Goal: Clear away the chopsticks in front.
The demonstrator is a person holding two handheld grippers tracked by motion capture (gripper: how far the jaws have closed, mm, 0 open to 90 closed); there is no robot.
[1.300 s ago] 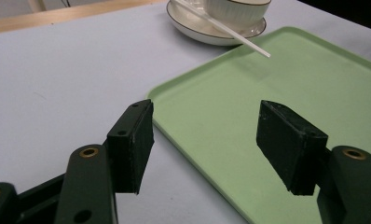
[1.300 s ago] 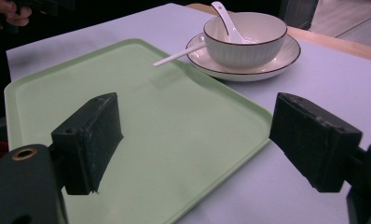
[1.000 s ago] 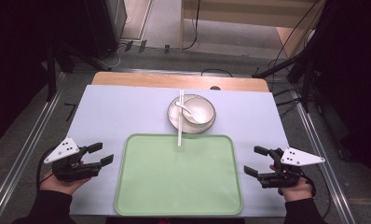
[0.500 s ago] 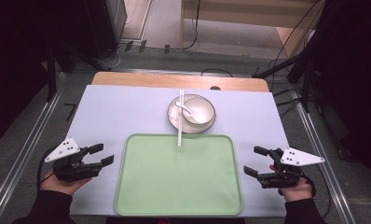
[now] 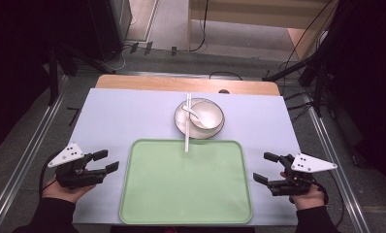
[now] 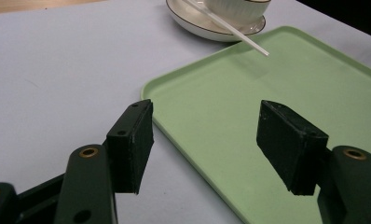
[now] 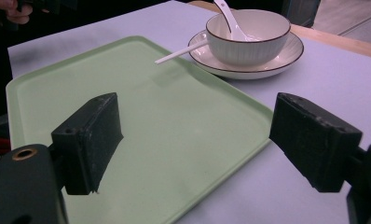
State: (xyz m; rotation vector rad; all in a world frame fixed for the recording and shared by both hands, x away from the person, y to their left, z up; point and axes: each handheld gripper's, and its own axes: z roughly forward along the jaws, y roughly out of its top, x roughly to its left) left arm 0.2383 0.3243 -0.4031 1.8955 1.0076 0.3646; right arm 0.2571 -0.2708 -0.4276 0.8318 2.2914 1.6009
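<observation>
Nothing is seen to have moved since the earlier frames: both hands rest at the same spots and the tableware is unchanged. The left hand-held gripper [image 5: 106, 161] is held low at the left edge of the green tray [image 5: 147, 204], its jaws apart and empty; the right hand-held gripper [image 5: 266, 167] is held at the tray's right edge, likewise apart and empty. The tray lies empty on the bench [image 5: 123, 116], near the person. Just beyond its far rim a white bowl [image 5: 206, 114] sits on a saucer [image 5: 180, 121], with a white spoon [image 5: 191, 111] leaning inside the bowl. A white chopstick [image 5: 186, 131] is laid across the saucer, its near end reaching over the tray's far rim.

The work is judged not yet begun; a start pose is being held. The next move is likely a reach forward to the bowl set, and a careful grip on the saucer rim or the thin chopstick would be called for, so that the spoon is not tipped out.

No brand, label or writing can be read.
</observation>
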